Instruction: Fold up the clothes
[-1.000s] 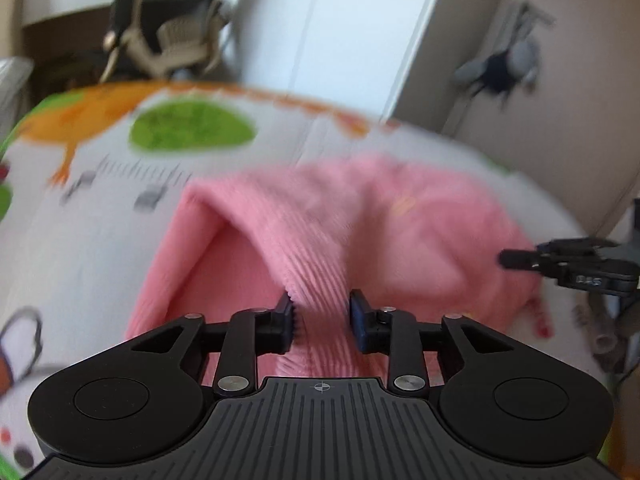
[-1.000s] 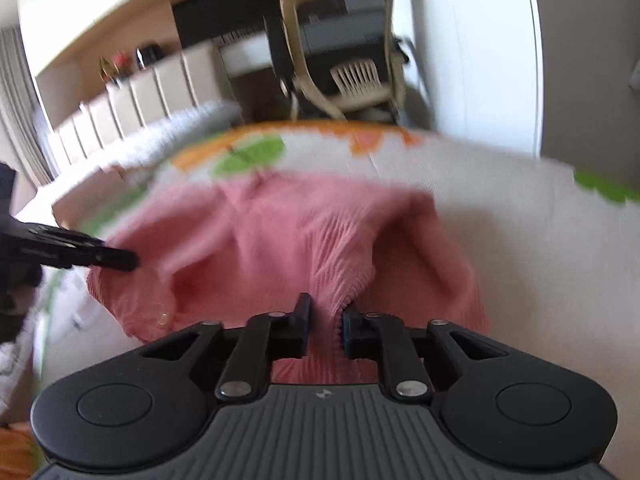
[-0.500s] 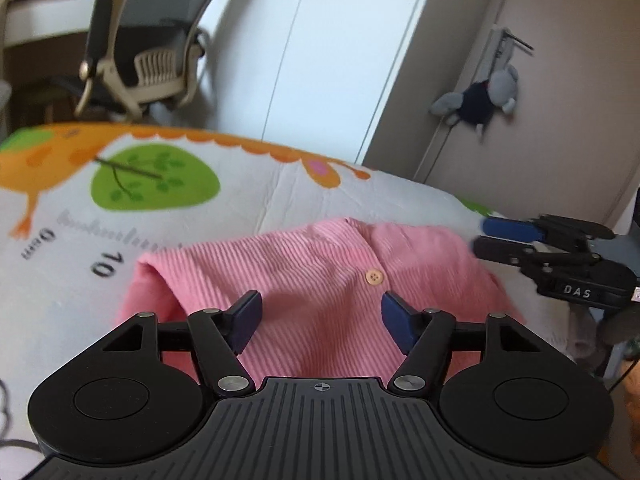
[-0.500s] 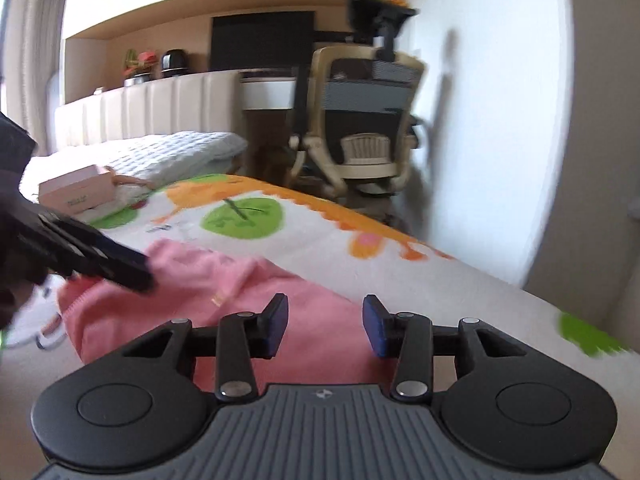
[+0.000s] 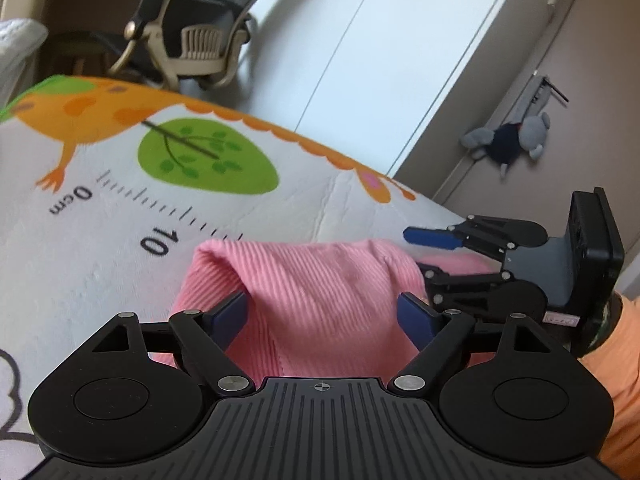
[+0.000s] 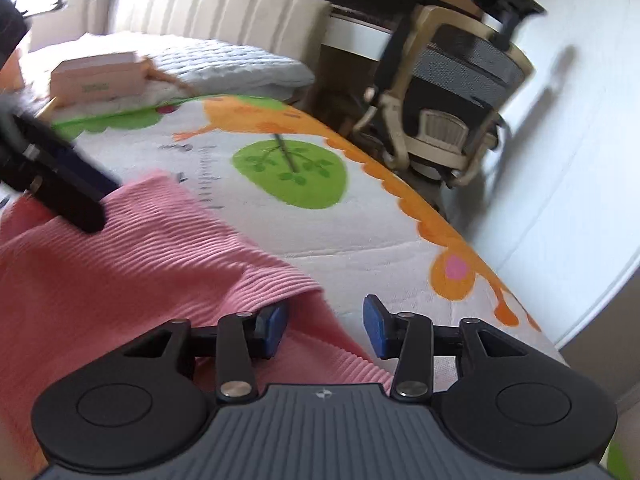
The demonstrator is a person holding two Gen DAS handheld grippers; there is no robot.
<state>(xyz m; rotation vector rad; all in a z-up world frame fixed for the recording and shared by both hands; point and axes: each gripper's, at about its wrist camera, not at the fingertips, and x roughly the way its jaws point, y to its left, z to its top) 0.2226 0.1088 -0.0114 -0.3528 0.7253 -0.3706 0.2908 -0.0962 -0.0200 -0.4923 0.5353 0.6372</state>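
Lying between left gripper (image 5: 322, 316) fingers: pink garment (image 5: 320, 280)

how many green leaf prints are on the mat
2 that show: a big green leaf on a twig near the mat's middle, and another by the pink box. The pink garment may hide more.

Home bedroom, padded headboard (image 6: 224, 12), desk chair (image 6: 452, 80)
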